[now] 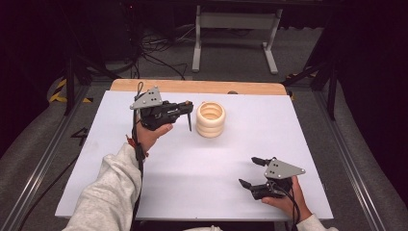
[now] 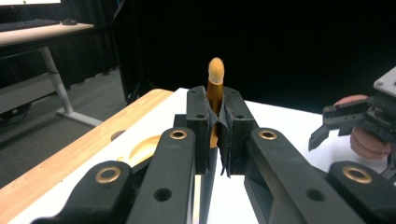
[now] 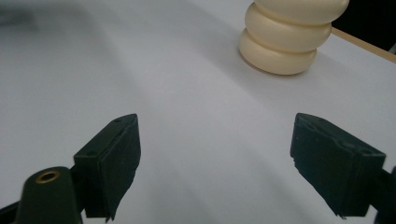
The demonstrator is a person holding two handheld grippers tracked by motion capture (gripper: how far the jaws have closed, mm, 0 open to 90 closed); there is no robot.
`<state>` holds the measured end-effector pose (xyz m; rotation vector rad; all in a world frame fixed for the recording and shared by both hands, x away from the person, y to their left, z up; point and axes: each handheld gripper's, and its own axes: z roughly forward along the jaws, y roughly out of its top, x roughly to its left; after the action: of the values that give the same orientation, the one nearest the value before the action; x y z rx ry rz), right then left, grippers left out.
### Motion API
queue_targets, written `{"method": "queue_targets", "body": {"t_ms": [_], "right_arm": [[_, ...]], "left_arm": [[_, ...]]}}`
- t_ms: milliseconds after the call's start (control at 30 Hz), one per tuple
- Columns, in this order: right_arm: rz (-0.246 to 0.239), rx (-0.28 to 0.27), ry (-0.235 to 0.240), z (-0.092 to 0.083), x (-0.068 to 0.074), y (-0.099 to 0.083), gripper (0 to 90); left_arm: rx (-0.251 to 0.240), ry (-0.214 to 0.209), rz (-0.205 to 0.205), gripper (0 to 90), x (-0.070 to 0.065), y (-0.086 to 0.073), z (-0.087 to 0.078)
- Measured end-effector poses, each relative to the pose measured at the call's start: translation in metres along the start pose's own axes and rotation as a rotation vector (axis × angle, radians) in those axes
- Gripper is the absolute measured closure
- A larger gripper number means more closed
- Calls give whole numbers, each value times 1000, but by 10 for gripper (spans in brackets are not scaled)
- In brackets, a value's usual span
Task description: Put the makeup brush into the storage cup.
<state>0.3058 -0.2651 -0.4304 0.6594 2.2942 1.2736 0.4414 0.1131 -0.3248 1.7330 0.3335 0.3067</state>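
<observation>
a lab: dark curtains, floor cables (image 1: 159,53), aluminium rails (image 1: 43,159) round a white table (image 1: 192,163).

**Cream, black and white on the worktop**

The stacked rings (image 1: 210,119) are a plain cream, unpatterned, paler at their rims. The worktop (image 1: 192,163) is white, with a light wooden strip (image 1: 192,86) along its far edge. Both tools, left (image 1: 189,115) and right (image 1: 253,172), are black with brass-coloured rivets and grey top plates. The stick (image 2: 215,79) in the left tool is amber-brown with a pale tip. The sleeve (image 1: 108,192) is light grey.
</observation>
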Motion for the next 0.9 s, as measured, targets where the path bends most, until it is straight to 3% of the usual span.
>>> {"method": "queue_targets", "body": {"t_ms": [467, 900], "right_arm": [[4, 0, 2, 0, -2, 0, 175], [7, -6, -5, -2, -3, 0, 180]], "left_arm": [[-29, 19, -9, 839, 7, 10, 9], [-31, 30, 11, 839, 11, 24, 15]]}}
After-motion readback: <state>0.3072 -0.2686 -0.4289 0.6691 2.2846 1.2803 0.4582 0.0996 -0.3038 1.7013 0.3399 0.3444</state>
